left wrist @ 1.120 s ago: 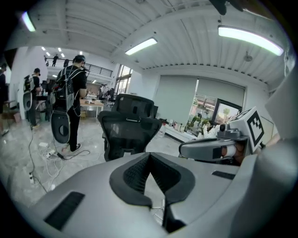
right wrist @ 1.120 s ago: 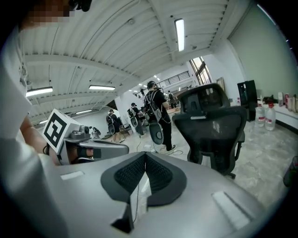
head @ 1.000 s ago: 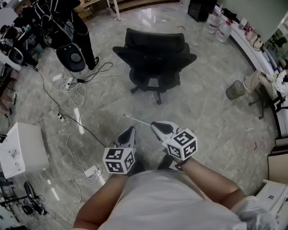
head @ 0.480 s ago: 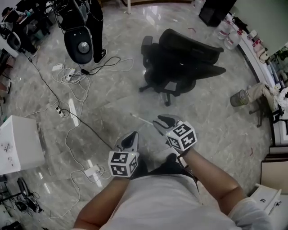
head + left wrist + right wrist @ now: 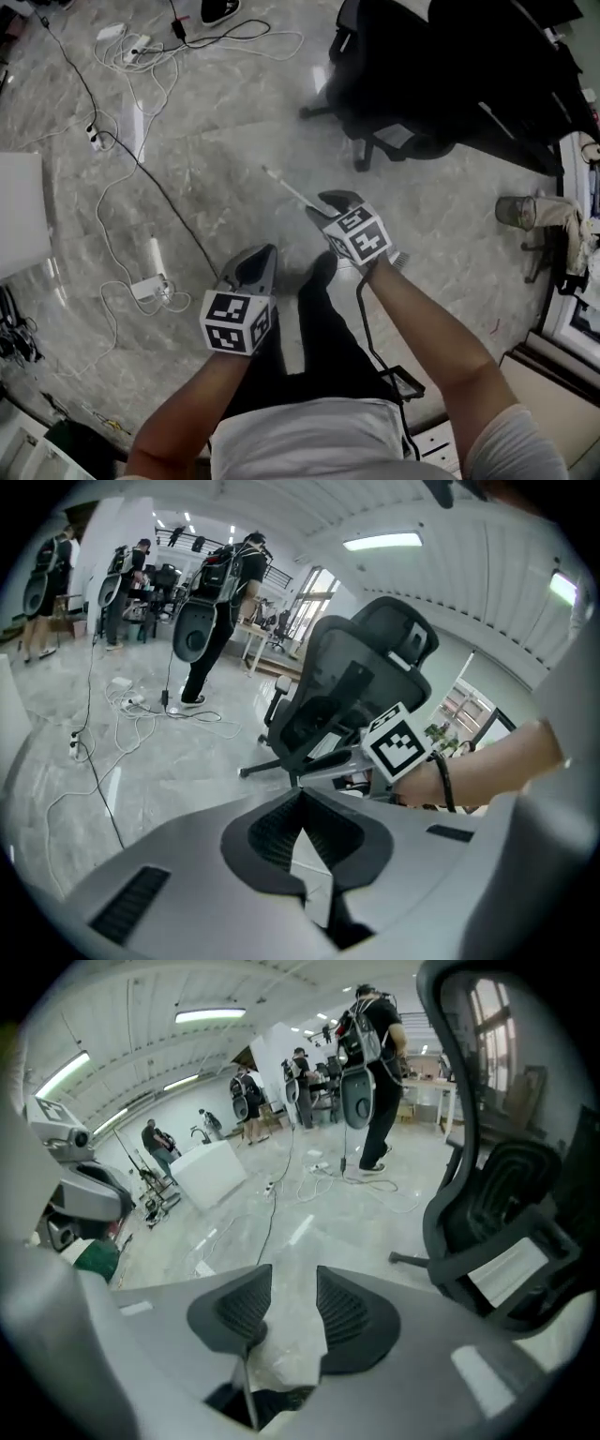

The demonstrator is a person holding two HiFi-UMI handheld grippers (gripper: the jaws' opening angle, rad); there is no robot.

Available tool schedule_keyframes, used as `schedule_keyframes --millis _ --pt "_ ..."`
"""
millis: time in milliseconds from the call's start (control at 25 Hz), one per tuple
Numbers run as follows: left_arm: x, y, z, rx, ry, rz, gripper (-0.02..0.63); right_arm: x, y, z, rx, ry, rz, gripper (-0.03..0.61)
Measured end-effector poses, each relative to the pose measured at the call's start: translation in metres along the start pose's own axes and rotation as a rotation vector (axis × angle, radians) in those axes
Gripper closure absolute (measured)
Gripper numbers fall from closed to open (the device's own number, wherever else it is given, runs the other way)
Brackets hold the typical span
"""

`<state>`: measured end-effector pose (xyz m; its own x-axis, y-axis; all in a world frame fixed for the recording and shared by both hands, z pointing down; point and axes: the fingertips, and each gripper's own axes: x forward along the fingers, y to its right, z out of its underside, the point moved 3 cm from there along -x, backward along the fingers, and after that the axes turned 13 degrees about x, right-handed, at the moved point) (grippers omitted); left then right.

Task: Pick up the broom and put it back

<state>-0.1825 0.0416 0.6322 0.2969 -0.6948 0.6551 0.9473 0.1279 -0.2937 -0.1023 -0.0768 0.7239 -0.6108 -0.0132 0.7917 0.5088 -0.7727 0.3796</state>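
Broom unconfirmed, maybe the thin rod [image 5: 286,186] just ahead of your right gripper [image 5: 328,204], jaws just spread apart, empty; left gripper [image 5: 258,264] pressed together; risk: so thin a rod slips your pinch.

An office chair [image 5: 450,84] stands on the floor [image 5: 234,131] ahead on the right, a tangle of cables [image 5: 141,52] spread well to its left. A box [image 5: 19,220] sits far left; a bin [image 5: 513,211] stands just right of the chair's base.
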Motion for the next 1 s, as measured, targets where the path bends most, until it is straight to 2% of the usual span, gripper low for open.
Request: schedule_keyframes --millis 240,400,560,640,800,1000 --pt "0.083 -0.076 0.100 -0.086 -0.034 -0.063 0.607 0.197 0.081 0.068 -0.037 -0.181 -0.019 0.430" --pt "0.118 -0.112 0.179 -0.216 -0.029 -0.116 0.607 0.332 0.120 0.135 -0.141 -0.306 -0.038 0.428" --pt "0.165 -0.178 0.257 -0.238 -0.011 -0.130 0.607 0.473 0.172 0.184 -0.170 -0.331 0.039 0.428" --pt "0.186 -0.205 0.299 -0.278 -0.015 -0.142 0.607 0.528 0.192 0.203 -0.174 -0.337 0.071 0.428" --pt "0.226 -0.242 0.361 -0.305 -0.064 -0.147 0.607 0.608 0.231 0.236 -0.173 -0.379 0.126 0.428" --pt "0.249 -0.271 0.386 -0.308 -0.082 -0.139 0.607 0.655 0.259 0.257 -0.220 -0.444 0.194 0.429"
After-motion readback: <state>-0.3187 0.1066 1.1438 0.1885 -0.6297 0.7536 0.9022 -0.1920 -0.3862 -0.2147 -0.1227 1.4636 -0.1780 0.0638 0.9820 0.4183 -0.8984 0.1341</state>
